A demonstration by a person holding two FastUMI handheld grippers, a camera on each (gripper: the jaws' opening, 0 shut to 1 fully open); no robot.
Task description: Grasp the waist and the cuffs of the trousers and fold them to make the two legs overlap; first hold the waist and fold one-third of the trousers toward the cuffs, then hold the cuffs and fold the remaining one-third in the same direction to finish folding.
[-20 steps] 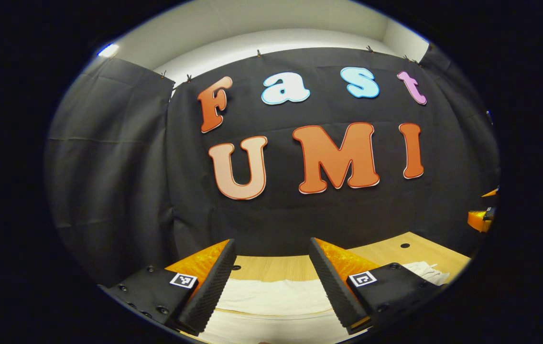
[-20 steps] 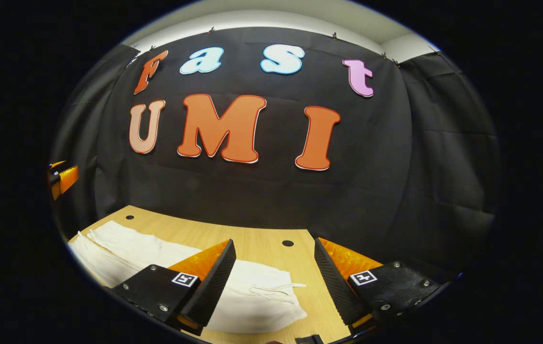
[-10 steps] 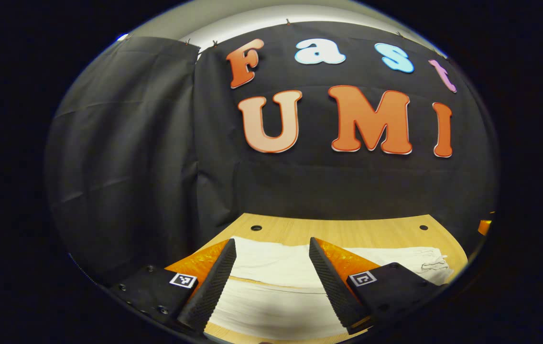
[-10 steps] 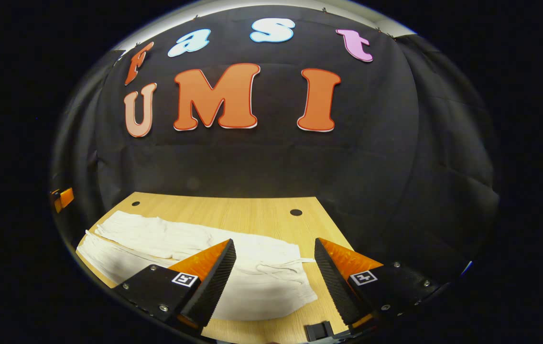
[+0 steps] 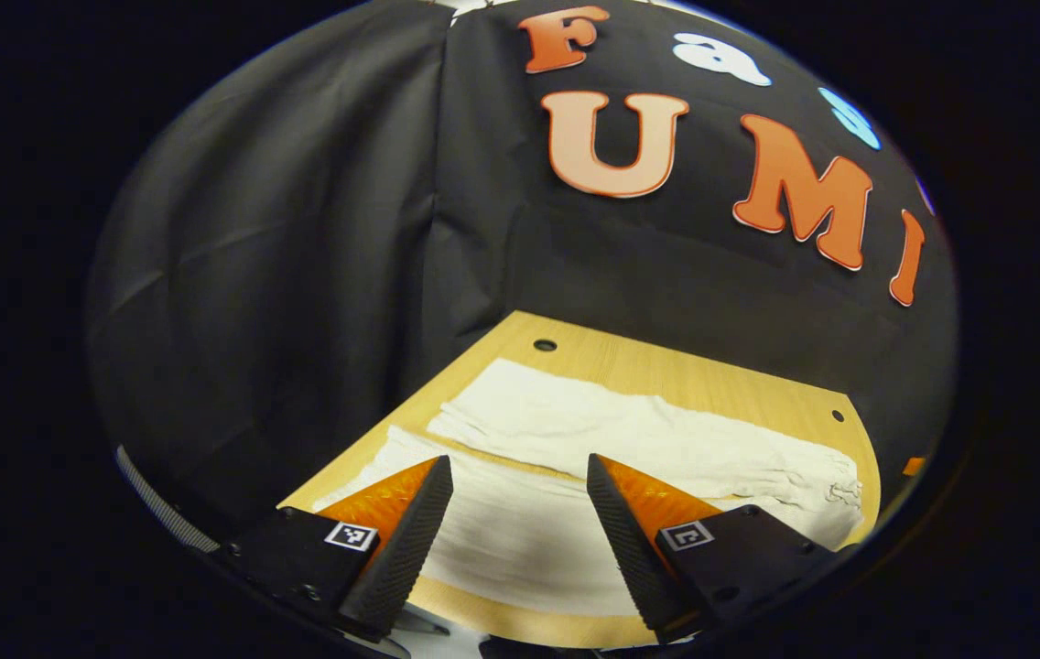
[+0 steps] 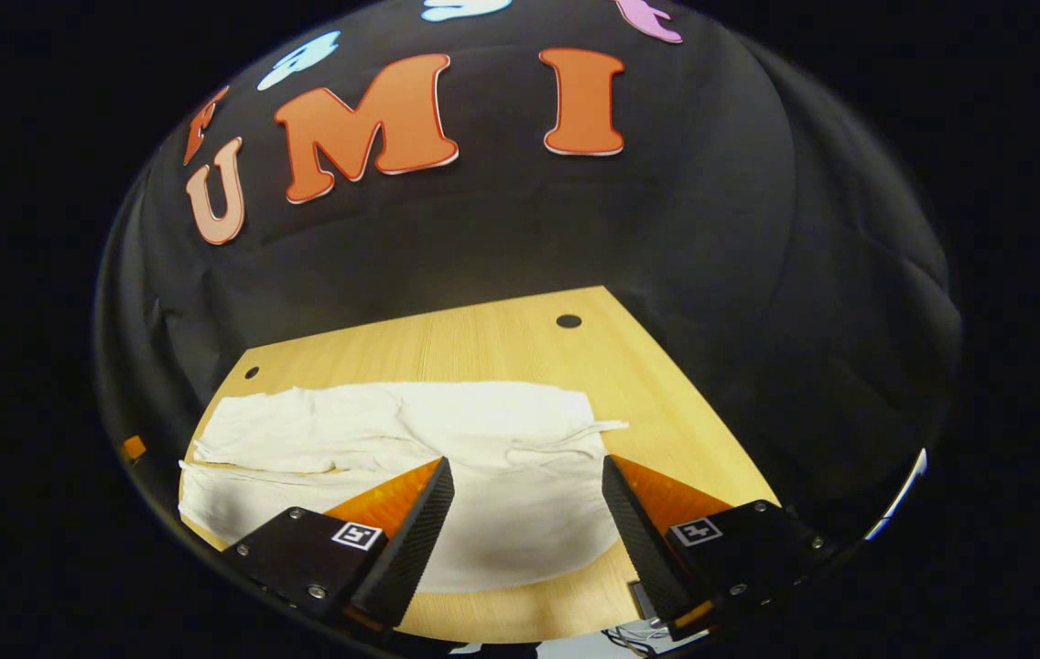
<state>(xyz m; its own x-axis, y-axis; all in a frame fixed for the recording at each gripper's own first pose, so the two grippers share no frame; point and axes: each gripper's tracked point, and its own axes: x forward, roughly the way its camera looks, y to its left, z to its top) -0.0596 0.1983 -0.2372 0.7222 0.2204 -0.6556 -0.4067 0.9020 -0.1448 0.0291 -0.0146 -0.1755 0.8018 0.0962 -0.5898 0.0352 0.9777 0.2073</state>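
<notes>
Both views tipped down since a second ago | trousers [image 6: 410,439] now at 12 o'clock on table [image 6: 502,339] | left gripper [image 5: 518,522] and right gripper [image 6: 527,522] wide open, empty (fold not yet begun)

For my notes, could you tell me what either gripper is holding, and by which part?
Nothing: the left gripper and the right gripper are open above the trousers.

Both gripper views looked down from above the table's [image 5: 666,371] near edge, sharing the trousers [image 6: 410,439] from opposite ends.
</notes>
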